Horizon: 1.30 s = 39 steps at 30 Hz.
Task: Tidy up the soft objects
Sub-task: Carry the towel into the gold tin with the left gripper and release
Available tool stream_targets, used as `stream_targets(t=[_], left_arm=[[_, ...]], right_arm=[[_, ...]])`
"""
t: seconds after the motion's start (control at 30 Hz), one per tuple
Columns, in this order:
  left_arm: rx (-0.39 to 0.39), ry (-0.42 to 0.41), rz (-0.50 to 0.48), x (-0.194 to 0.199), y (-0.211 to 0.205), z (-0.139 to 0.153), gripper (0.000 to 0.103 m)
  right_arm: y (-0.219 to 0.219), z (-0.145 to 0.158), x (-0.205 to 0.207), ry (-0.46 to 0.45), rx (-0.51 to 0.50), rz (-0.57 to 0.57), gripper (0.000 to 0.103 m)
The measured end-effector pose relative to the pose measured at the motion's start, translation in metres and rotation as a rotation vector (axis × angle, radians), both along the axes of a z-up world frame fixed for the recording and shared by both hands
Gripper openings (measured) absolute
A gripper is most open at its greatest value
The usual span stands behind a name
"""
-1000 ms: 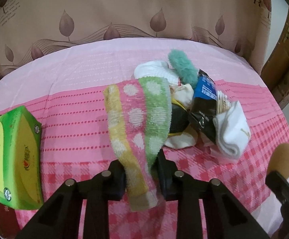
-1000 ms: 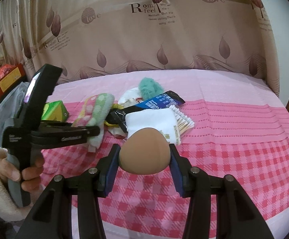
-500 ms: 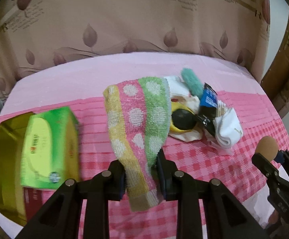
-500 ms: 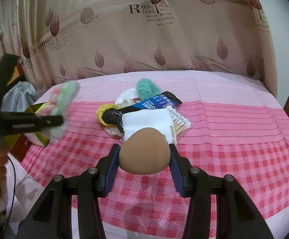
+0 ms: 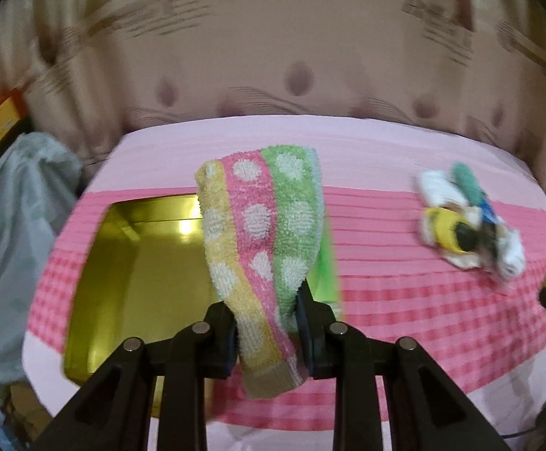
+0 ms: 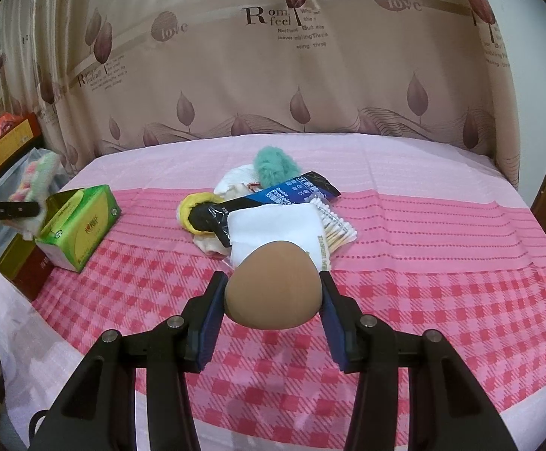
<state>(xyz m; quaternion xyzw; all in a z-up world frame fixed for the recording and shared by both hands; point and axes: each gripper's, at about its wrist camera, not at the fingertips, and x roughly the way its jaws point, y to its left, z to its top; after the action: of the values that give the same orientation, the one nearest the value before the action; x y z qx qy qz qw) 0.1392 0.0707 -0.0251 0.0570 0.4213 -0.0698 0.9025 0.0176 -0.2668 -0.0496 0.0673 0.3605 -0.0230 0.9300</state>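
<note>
Left hand-held gripper [image 5: 267,323]: pinching the striped dotted towel [image 5: 261,225] low on its length; the pads press both sides, a short tail hangs below the jaws.
Towel's long axis: it runs up and away from the jaws, near to far, leaning slightly left at the top, so the free bulk stands beyond the grip.
Gold box [image 5: 130,263]: open, at the left end of the desk [image 5: 404,293], just left of and below the towel in the left wrist view; the drop judged to come next turns on this offset, a short way left and down.
Green tissue box [image 6: 79,225]: leaning on the gold box's right side, in the left wrist view mostly hidden behind the towel.
Right hand-held gripper [image 6: 273,297]: closed on the tan sponge [image 6: 273,285], both pads touching its sides, held above the checked cloth near the desk's front edge.
Nearer hand: the left one is judged far nearer the gold box; the right sits well to the right of it.
Remaining pile [image 6: 269,206]: socks, a teal fuzzy piece, a dark packet and cotton swabs, mid-desk, just beyond the sponge.
</note>
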Motion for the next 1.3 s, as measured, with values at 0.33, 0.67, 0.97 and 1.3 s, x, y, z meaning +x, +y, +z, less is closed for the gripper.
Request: stream_targets(t=[0.33, 0.67, 0.97, 1.3], left_arm=[[0.012, 0.063, 0.187, 0.023, 0.103, -0.029, 0.026], [0.009, 0.166, 0.235, 0.031, 0.142, -0.068, 0.028], [0.023, 0.196, 0.25, 0.029, 0.139, -0.073, 0.039], [-0.073, 0.075, 0.307, 0.006, 0.159, -0.042, 0.041]], right_arm=[[0.008, -0.001, 0.001, 0.004, -0.039, 0.004, 0.044], [0.013, -0.004, 0.002, 0.023, -0.055, -0.005, 0.044], [0.022, -0.004, 0.001, 0.03, -0.075, 0.0, 0.044], [0.058, 0.007, 0.0, 0.012, -0.089, 0.074, 0.044]])
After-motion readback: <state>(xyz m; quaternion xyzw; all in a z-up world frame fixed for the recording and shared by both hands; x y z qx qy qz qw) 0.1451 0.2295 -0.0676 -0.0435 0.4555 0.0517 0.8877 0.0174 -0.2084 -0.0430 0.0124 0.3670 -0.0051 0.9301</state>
